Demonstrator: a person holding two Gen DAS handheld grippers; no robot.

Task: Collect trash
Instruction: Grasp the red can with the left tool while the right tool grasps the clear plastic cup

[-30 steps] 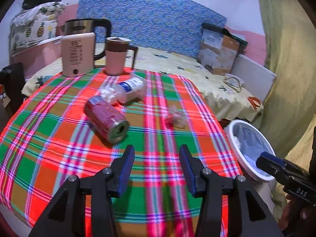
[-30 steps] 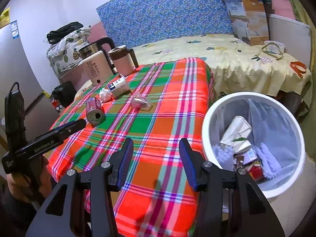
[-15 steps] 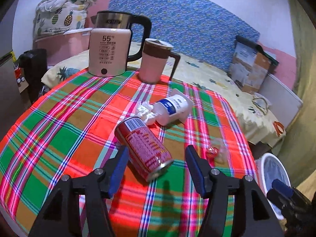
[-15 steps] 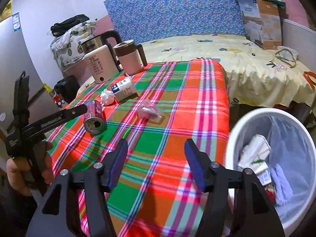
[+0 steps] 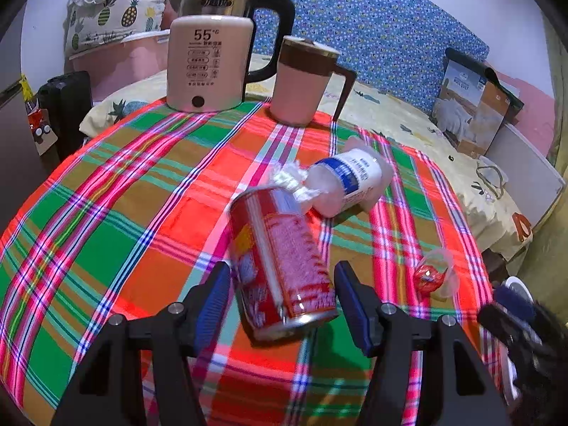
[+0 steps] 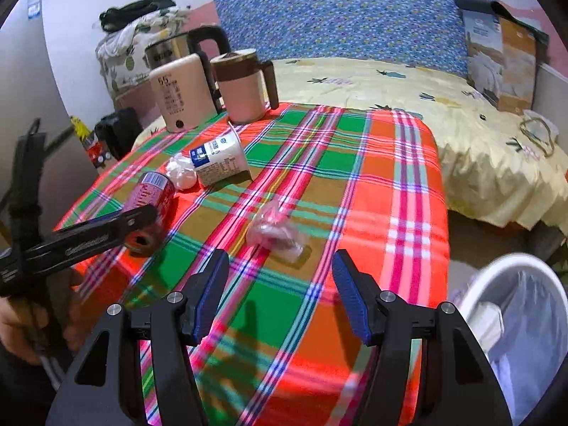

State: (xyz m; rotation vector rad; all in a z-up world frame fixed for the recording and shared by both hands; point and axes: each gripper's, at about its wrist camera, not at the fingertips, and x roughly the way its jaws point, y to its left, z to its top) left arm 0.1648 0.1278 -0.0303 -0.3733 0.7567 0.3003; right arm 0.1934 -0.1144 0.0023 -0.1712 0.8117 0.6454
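Item: red can (image 5: 280,266), lying on its side on the plaid desk (image 5: 106,213), between the spread fingers of the left claw (image 5: 280,294) — not gripped. Beside its far end: tissue wad (image 5: 289,177) and white cup (image 5: 349,181), touching. Right claw (image 6: 280,284): apart, empty, near the clear wrapper (image 6: 275,232). Bin (image 6: 497,269): below the desk's right edge. Risk: the can may roll or squirt away if the pads close off-centre on its round wall; the wrapper may crumple and slip out.
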